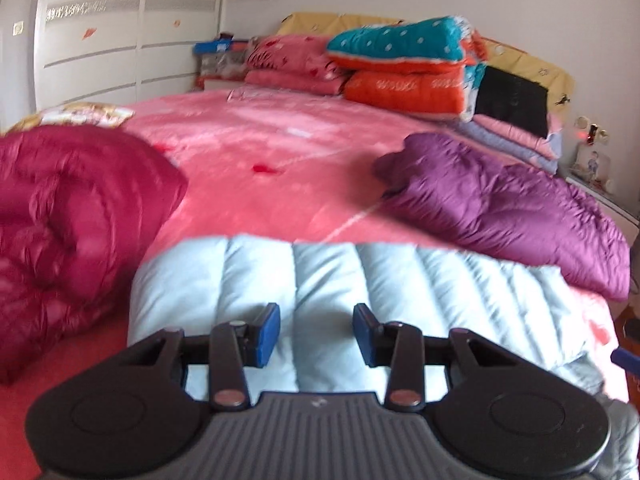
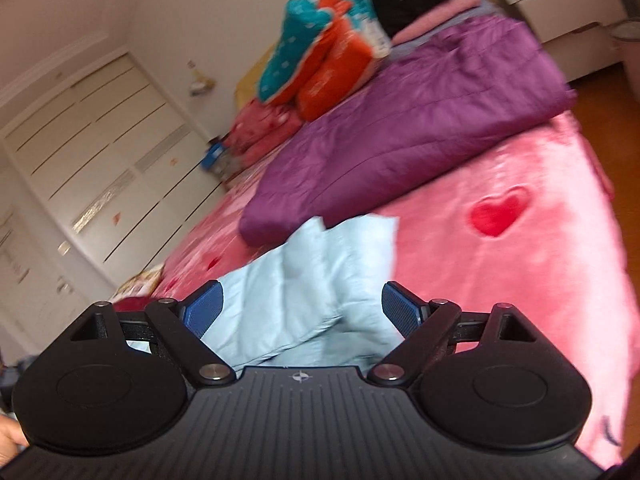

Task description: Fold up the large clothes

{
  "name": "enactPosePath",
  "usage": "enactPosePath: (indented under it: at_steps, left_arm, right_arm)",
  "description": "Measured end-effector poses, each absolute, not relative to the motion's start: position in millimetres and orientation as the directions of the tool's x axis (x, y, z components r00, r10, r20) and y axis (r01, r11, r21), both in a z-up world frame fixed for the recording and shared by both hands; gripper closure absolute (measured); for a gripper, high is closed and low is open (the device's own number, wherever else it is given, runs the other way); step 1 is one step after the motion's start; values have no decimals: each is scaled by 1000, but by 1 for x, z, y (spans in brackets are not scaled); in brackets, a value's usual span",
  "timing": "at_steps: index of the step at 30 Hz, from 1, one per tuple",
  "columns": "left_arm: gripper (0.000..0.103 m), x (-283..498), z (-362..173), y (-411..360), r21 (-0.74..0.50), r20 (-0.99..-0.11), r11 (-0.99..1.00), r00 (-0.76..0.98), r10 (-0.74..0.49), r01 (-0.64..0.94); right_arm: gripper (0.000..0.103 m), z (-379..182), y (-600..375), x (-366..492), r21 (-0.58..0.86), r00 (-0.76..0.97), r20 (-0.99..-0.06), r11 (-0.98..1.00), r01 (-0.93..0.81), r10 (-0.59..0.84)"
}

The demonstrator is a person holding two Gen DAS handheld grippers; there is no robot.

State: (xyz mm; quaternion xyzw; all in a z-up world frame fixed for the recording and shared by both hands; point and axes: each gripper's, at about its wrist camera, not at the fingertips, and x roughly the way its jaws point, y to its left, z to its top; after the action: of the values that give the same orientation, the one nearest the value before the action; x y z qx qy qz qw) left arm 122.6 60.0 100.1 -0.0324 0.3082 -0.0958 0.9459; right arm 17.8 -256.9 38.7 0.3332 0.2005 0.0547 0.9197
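A pale blue quilted down jacket (image 1: 360, 280) lies flat on the pink bed, near its front edge; it also shows in the right wrist view (image 2: 312, 280). My left gripper (image 1: 316, 334) is open and empty, held just above the jacket's near part. My right gripper (image 2: 302, 312) is open wide and empty, above the jacket's right end. A purple down jacket (image 1: 500, 208) lies crumpled to the right, touching the blue one (image 2: 400, 136). A dark red down jacket (image 1: 68, 224) lies crumpled to the left.
The pink bedspread (image 1: 260, 152) with red hearts covers the bed. Folded quilts in teal and orange (image 1: 404, 64) and pink pillows (image 1: 292, 64) are stacked at the headboard. A white wardrobe (image 1: 120, 32) stands far left. A white nightstand (image 2: 560, 0) stands beside the bed.
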Motion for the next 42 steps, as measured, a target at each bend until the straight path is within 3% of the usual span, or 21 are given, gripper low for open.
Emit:
enactPosePath:
  at_steps: [6,15,17,19,21,23,27,28,36,42]
  left_arm:
    - [64,129,77,66,-129,-587,977,781,-211,167]
    - [63,122,54,70,-133,-577,975,785,-223,179]
    - [63,121,53,71,-135,-578,974,784,-226,181]
    - [63,120,53,72,-139,-577,973,784,-230,183]
    - [63,120,53,73,-142,-574,972,785,-234,186]
    - [63,119,53,73,-141,-572,972,786,-236,189]
    - [61,117,55,72,-136,-570,972,787,-235,192]
    - [59,116,56,71,-135,-569,972,788,-236,193]
    - [53,101,65,61,-119,-561,965,785,-261,235]
    - [50,90,67,47,-67,-562,960,784,-262,273]
  right_arm:
    - [0,26,-250,45,651,866,-413,756,65,281]
    - [10,18,-250,64,706,849,-395,707,37,350]
    - [19,20,-248,66,706,848,-393,707,30,356]
    - [42,19,-247,67,709,847,-395,704,36,355]
    - [54,16,-247,71,720,846,-397,692,47,355]
    - [59,15,-248,71,738,846,-395,672,61,357]
    - [88,19,-242,65,707,854,-404,704,64,327]
    - [91,22,-240,63,701,859,-399,711,58,322]
    - [95,61,-233,28,625,907,-328,781,-1,263]
    - [95,54,-246,-2,574,899,-396,815,81,190]
